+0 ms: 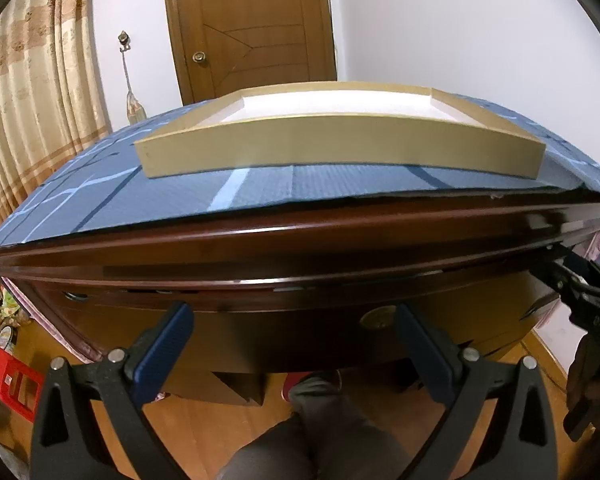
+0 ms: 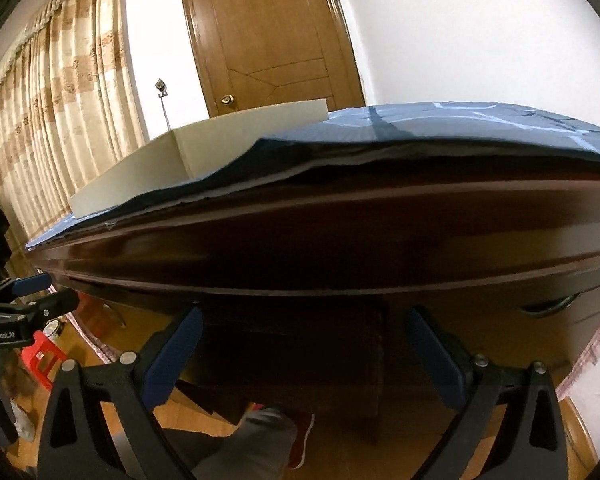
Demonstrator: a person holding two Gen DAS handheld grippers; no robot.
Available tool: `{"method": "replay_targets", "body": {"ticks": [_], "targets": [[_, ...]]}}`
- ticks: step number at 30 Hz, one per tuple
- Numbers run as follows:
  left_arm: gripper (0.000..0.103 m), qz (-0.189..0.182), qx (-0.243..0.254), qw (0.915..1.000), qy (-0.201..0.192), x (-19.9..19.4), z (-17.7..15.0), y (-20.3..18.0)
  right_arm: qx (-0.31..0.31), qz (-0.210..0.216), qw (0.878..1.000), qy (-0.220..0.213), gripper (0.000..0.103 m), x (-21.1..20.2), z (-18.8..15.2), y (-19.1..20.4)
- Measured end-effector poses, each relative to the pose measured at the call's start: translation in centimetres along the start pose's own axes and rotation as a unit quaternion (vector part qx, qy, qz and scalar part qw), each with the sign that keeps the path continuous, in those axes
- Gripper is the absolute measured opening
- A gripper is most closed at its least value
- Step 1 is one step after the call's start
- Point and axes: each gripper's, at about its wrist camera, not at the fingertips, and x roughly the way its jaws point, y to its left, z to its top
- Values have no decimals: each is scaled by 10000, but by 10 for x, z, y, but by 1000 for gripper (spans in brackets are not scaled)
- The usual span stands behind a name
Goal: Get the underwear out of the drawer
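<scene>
No underwear shows in either view. A dark wooden desk (image 1: 260, 248) fills both views, and its drawer front (image 1: 284, 320) with a round brass fitting (image 1: 378, 317) lies just under the desk's edge. My left gripper (image 1: 296, 336) is open in front of that drawer front, with nothing between its blue pads (image 1: 164, 344). My right gripper (image 2: 306, 344) is also open and empty, facing the dark knee space under the desk (image 2: 340, 232). A curved drawer handle (image 2: 548, 306) sits off to its right. Each gripper appears at the edge of the other's view: left gripper (image 2: 44, 294), right gripper (image 1: 568, 276).
A blue patterned cloth (image 1: 140, 204) covers the desktop and carries a shallow tan wooden tray (image 1: 204, 152). The person's grey trouser leg (image 2: 252, 440) and red shoe stand on the wooden floor below. A red stool (image 2: 40, 360) sits at the left, with curtains (image 1: 32, 100) and a wooden door (image 1: 252, 32) behind.
</scene>
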Motion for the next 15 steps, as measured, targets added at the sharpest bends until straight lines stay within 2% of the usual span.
{"method": "replay_targets", "body": {"ticks": [3,15], "targets": [[102,-9,-16,10000,22,2,0,0,114,216,9997,33,90,5,0,-2],[102,4,-107,9999,6,-2,0,9,208,309,9990,260,89,5,2,-2]]}}
